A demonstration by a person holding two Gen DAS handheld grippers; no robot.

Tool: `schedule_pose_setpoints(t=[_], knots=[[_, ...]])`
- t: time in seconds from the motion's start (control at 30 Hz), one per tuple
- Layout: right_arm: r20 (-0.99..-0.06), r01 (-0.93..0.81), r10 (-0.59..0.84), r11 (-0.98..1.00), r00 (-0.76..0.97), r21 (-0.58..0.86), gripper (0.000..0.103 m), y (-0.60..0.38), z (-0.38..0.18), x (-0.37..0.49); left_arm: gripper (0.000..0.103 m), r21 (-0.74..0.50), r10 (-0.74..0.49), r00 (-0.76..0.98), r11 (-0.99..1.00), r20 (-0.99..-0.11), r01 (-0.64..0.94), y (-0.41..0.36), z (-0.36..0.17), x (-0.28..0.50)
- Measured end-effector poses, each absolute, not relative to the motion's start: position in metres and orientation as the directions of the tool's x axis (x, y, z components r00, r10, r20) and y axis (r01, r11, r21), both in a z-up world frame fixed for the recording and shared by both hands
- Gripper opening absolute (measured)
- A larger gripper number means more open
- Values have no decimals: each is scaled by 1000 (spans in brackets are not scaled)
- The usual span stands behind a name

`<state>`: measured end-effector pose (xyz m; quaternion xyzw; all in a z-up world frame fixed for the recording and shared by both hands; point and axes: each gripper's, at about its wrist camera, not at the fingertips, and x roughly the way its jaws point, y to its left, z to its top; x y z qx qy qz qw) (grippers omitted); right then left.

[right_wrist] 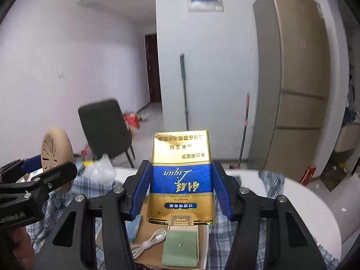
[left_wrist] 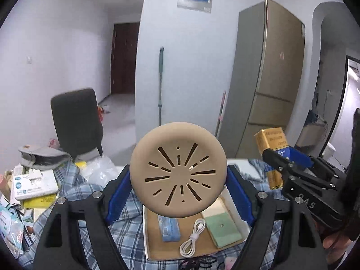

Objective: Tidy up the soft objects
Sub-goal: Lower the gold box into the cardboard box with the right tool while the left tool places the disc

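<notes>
My left gripper (left_wrist: 178, 180) is shut on a round tan disc (left_wrist: 178, 169) with slits cut in a sunburst pattern, held up above the box. My right gripper (right_wrist: 180, 182) is shut on a gold and blue cigarette pack (right_wrist: 181, 180), upside down, also lifted; the same pack (left_wrist: 272, 148) shows at the right of the left wrist view. Below both lies a shallow cardboard box (left_wrist: 148, 243) holding a blue tissue pack (left_wrist: 168, 229), a coiled white cable (left_wrist: 193, 240) and a green pouch (left_wrist: 222, 230). The disc (right_wrist: 56, 155) appears at the left of the right wrist view.
A blue checked cloth (left_wrist: 74, 184) covers the table. Packets and boxes (left_wrist: 33, 184) are piled at the left. A dark chair (left_wrist: 76, 121) stands beyond the table, a mop (left_wrist: 160, 85) leans on the wall, and a tall fridge (left_wrist: 270, 78) is at the right.
</notes>
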<state>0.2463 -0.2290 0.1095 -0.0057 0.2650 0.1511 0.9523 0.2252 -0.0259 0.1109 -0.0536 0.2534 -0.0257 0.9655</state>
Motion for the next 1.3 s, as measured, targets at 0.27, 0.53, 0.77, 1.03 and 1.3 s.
schedule_pose_setpoints(t=[0.27,0.53,0.77,1.03,1.3], knots=[[-768,-308,301,941,565,142,54,-211,22,303,83,-96,-94,724,995,-684,38,-26,38,283],[-851,-321,264,939,454,120,54,-206,-32,318,83,-106,-94,605,994,-791,16,-25,-24,319],[-874,-349,257,931,412,109,55,-197,-49,316,83,-126,-100,587,992,-804,-3,-20,-36,324],[-872,-399,261,913,414,84,86,-185,-49,308,85,-162,-146,626,986,-766,32,-19,-28,322],[-861,-428,264,902,435,61,88,-178,-42,301,86,-111,-106,697,993,-709,38,-22,-14,315]])
